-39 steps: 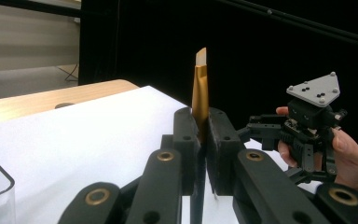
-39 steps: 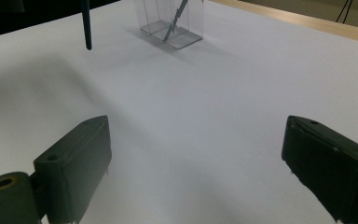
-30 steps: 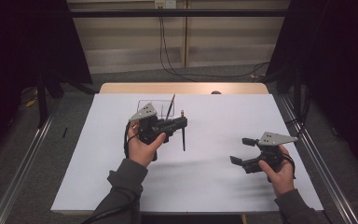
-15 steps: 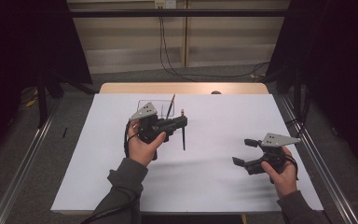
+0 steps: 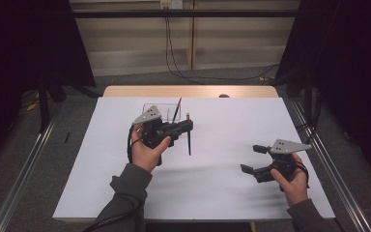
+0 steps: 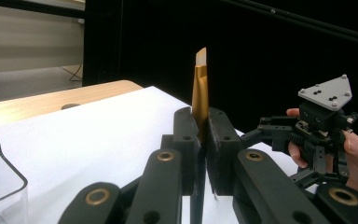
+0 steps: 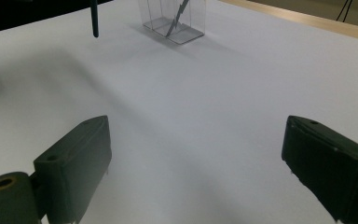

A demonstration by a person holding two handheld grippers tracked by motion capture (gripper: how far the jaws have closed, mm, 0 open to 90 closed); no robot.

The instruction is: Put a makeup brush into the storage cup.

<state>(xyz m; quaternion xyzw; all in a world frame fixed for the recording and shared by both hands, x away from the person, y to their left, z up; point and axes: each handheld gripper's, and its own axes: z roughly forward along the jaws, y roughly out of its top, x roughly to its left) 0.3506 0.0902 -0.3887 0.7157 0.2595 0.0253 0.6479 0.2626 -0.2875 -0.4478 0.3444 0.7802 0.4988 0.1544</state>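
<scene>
The pen (image 5: 189, 140) stands upright, gold end up, pinched between the closed jaws of the left gripper (image 5: 187, 126). The right gripper (image 5: 251, 158) is spread wide, well apart from it.

1. A white sheet (image 5: 222, 183) covers most of the table (image 5: 188, 91); bare wood shows along the far edge.
2. Black curtains (image 5: 24, 43) hang at left and right.
3. The far wall (image 5: 125, 43) is pale and panelled, crossed by a dark bar (image 5: 183, 13).
4. Cables (image 5: 174, 53) drop from a socket (image 5: 170, 4) to the grey floor (image 5: 77, 104).
5. Metal rails (image 5: 21, 179) run along both sides of the table.
</scene>
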